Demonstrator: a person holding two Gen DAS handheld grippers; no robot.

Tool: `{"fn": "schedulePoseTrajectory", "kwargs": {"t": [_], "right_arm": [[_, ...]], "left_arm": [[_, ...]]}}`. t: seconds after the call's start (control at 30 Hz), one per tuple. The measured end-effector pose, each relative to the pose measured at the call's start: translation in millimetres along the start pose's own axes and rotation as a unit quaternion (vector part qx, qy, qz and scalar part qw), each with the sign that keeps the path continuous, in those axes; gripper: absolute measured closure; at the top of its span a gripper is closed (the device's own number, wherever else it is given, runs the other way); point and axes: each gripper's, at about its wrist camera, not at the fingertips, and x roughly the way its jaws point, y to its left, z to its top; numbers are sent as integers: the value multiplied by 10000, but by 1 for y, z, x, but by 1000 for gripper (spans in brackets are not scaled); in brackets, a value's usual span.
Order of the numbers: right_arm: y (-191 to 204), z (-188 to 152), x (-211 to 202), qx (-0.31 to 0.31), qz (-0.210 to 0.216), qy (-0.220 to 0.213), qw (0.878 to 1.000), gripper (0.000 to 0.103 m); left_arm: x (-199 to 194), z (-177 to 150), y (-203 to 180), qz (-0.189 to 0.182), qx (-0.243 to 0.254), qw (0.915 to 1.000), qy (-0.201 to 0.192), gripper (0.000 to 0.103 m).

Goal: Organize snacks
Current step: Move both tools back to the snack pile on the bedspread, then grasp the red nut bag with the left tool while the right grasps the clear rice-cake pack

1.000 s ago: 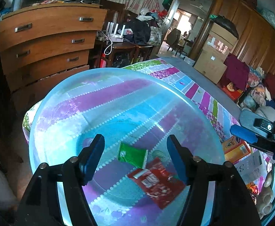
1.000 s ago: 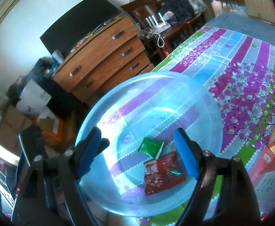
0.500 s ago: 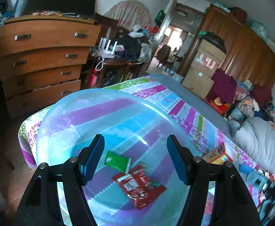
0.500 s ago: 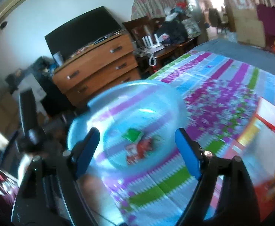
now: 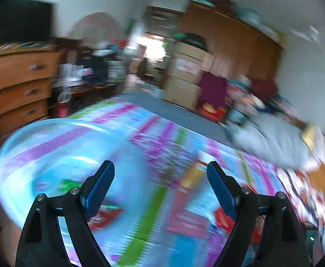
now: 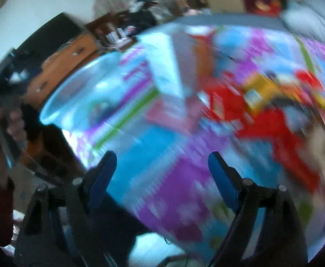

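Two blurred fisheye views look out over a bench covered with a striped purple, blue and green cloth [image 5: 140, 218]. The landmark is a large clear blue bowl [image 5: 29, 146] standing at the bench's left end.

From the left wrist, a wooden chest of drawers [image 5: 13, 84] stands behind the bowl, beyond the bench's edge. Inside the bowl lie a green packet [image 5: 68, 183] and, nearer the camera, a red packet [image 5: 105, 211], partly hidden by the left blue finger. The left tongs [image 5: 160, 187] hang above the cloth just right of the bowl; their jaws are opening, with nothing between them. Further right of the bowl, boxes and packets in red, yellow and orange lie on the cloth, too smeared to name. Well beyond the bowl, past the bench's far edge, a grey bundle [image 5: 271, 140] lies before a tall brown wardrobe [image 5: 233, 44].

From the right wrist, a hand [image 6: 13, 120] at the far left grips dark gear beside the bowl [image 6: 78, 93]. Right of the bowl stands a pale box [image 6: 169, 62], then a heap of red and yellow snack packets [image 6: 269, 102], well apart from the bowl. The right tongs [image 6: 162, 173] are spread wide and empty above the cloth, near the bench's front edge, between the bowl and the heap.
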Motion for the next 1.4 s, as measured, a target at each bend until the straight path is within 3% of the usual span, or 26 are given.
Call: {"fn": "schedulePoseTrajectory", "kwargs": {"t": [0.1,0.17,0.23,0.33,0.57,0.73,0.87,1.0,1.07,1.2,1.4], "right_arm": [[-27,-26,-14,273,-131,72,9995,18],[-46,-41,-23,462,-203,77,9987,18],[-61,-52,-32,614,-223,46,9979,18],[-83,-62,-41,801,-243,-26,9965,18],[-113,-68,-55,978,-208,-133,9949,18],[-125,-72,-52,1145,-93,-138,9933,18],[-131,-74,-48,1224,-18,-129,9924,18],[-132,-73,-44,1267,33,-139,9918,18],[-130,-72,-44,1229,30,-146,9923,18],[-127,-70,-47,1097,-52,-187,9938,18],[-121,-54,-56,596,-251,-248,9976,18]], "left_arm": [[16,-26,-59,-896,437,9939,465,17],[33,-45,-80,-1219,367,9880,873,17],[60,-72,-99,-1288,179,9821,1363,17],[108,-117,-127,-895,159,9783,1863,17],[179,-170,-185,45,1075,9787,1749,17],[206,-171,-195,330,1255,9775,1662,17],[233,-177,-191,665,1241,9710,1934,17],[247,-189,-188,700,1341,9647,2155,17],[246,-189,-184,593,1290,9664,2145,17],[239,-187,-185,319,1285,9662,2212,28],[189,-183,-187,-177,1500,9659,2103,28]]}}
